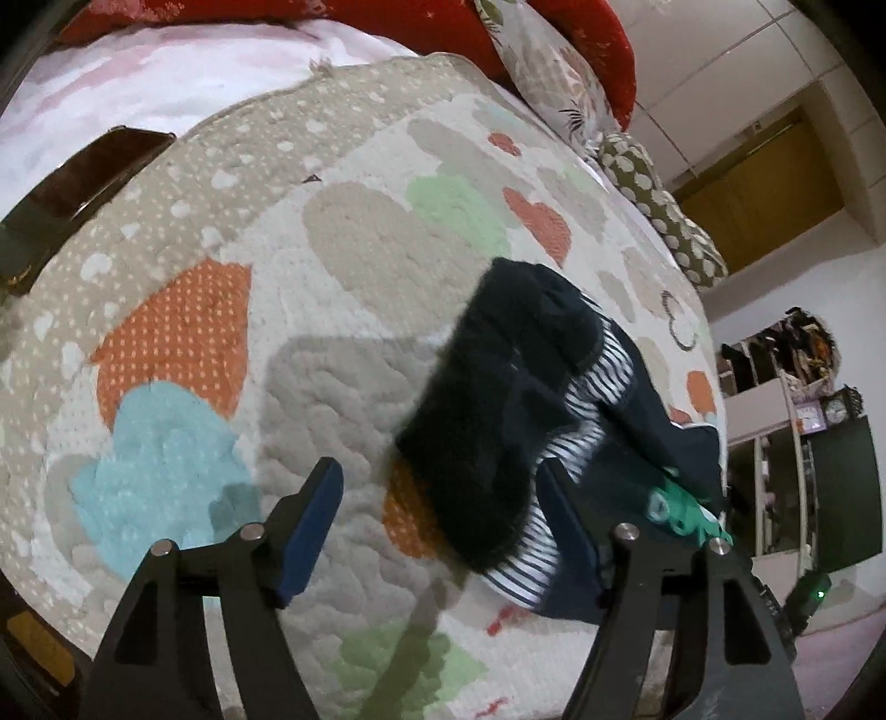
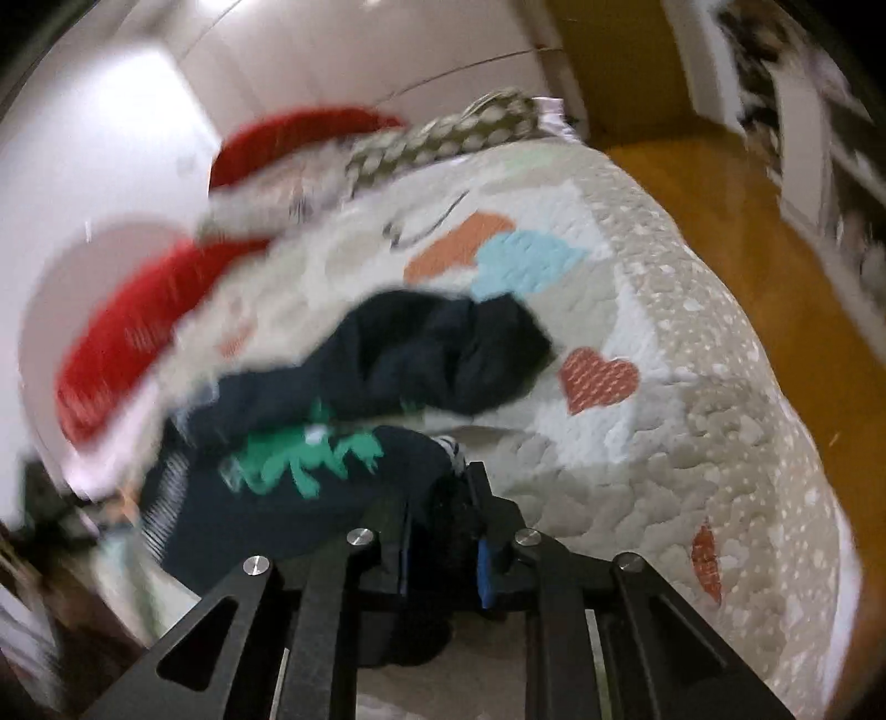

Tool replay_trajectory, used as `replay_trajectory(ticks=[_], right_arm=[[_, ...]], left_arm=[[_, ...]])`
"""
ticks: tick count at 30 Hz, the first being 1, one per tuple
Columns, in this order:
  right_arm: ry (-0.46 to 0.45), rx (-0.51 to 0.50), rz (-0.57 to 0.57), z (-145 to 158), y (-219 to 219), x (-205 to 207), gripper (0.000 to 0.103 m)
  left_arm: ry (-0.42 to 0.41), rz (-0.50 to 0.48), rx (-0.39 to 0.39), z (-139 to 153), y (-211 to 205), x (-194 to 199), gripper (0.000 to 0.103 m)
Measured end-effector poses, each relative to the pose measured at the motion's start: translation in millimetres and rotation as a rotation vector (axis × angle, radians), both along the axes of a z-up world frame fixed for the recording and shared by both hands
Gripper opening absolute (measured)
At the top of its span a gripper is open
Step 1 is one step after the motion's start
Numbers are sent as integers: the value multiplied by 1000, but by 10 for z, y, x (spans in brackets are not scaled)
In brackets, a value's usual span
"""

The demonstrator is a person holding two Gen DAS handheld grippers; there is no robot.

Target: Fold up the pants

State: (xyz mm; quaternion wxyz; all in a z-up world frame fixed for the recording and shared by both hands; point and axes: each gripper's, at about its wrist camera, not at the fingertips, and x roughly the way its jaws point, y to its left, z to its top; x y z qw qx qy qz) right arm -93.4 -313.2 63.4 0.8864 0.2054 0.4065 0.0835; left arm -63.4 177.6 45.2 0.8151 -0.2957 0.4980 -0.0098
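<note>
The pants (image 1: 509, 410) are dark navy with a striped white lining and a green print. In the left wrist view they hang bunched and blurred above the quilt (image 1: 343, 249), right of centre. My left gripper (image 1: 443, 498) is open and empty, its right finger close beside the cloth. In the right wrist view the pants (image 2: 421, 354) lie crumpled on the quilt (image 2: 637, 443), green print (image 2: 299, 459) facing up. My right gripper (image 2: 443, 509) is shut on a dark fold of the pants and lifts it.
Red pillows (image 1: 581, 44) and a patterned pillow (image 1: 653, 205) lie at the head of the bed. A dark flat object (image 1: 72, 188) rests at the quilt's left edge. Shelves (image 1: 792, 421) and a wooden door (image 1: 764, 188) stand beyond the bed. Wooden floor (image 2: 747, 221) lies alongside.
</note>
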Motion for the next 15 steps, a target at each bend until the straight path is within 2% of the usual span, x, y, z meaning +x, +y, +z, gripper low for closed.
replay_trajectory(ticks=[1,3,4,6,7,8,9,10,12,15], right_arm=[[13,-11,-36,-25,-59,4,19],[61,-131,-133,-130,-111,44,27],[71,-141,-140,-180,-113,56,34],[69,-101,-144,-230,-139,3,35],[60,-92,-155,-223,-142,-31,37],[47,-89,-168,-199,-143,-65,39],[35,-90,-180,-174,-152,-96,40],[25,-96,-190,-147,-152,-105,41],[-2,-116,-205,-58,-177,-108,41],[-49,-173,-207,82,-169,-65,48]], left_arm=[[8,-4,8,-28,-14,51,74],[37,-23,40,-124,-100,204,74],[48,-35,68,-156,-153,265,75],[47,-64,163,-172,-309,361,77],[30,-94,234,-156,-422,395,70],[27,-123,291,-150,-510,417,57],[45,-152,351,-166,-589,439,36],[53,-172,375,-170,-635,431,31],[43,-174,376,-115,-597,363,27],[46,-137,318,-25,-427,238,27]])
